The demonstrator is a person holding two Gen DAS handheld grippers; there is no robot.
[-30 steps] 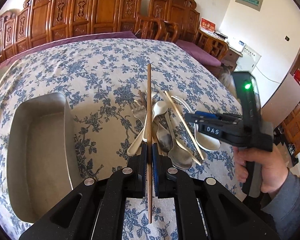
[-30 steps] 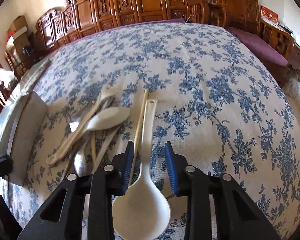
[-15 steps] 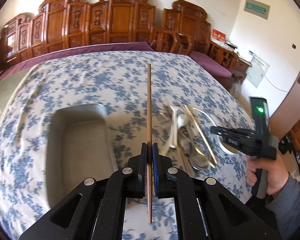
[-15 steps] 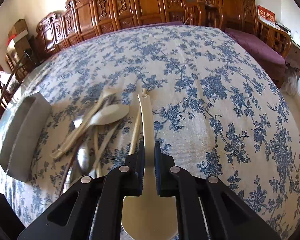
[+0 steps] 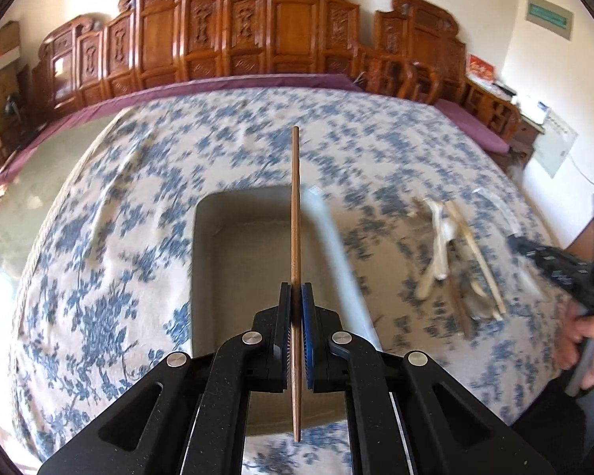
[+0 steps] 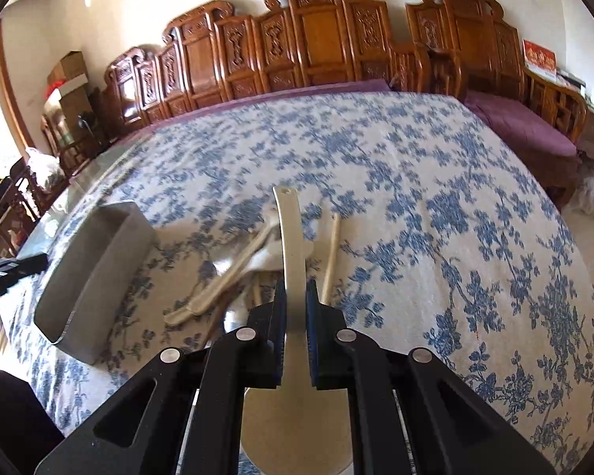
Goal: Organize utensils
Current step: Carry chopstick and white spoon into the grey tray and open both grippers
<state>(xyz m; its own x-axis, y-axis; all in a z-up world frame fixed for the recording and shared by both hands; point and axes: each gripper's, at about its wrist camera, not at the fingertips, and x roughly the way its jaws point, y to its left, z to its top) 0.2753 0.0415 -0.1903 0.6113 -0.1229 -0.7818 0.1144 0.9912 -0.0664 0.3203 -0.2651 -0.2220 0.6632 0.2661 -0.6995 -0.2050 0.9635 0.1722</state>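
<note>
Between the clenched pads of the left gripper [image 5: 296, 330] a brown chopstick [image 5: 295, 213] is clamped, pointed away over the metal tray [image 5: 233, 237]. A cream spoon [image 6: 293, 245] is gripped by the right gripper [image 6: 296, 326], handle forward, above the floral tablecloth [image 6: 415, 206]; carved chairs [image 6: 316, 39] are ranged behind.

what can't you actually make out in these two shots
- Left wrist view: the utensil pile is motion-blurred; single pieces can't be told apart.
- Right wrist view: the ladle bowl sits behind the right tongs and runs off the bottom edge.
- Right wrist view: the metal tray shows its outer wall only; its inside is hidden.
</note>
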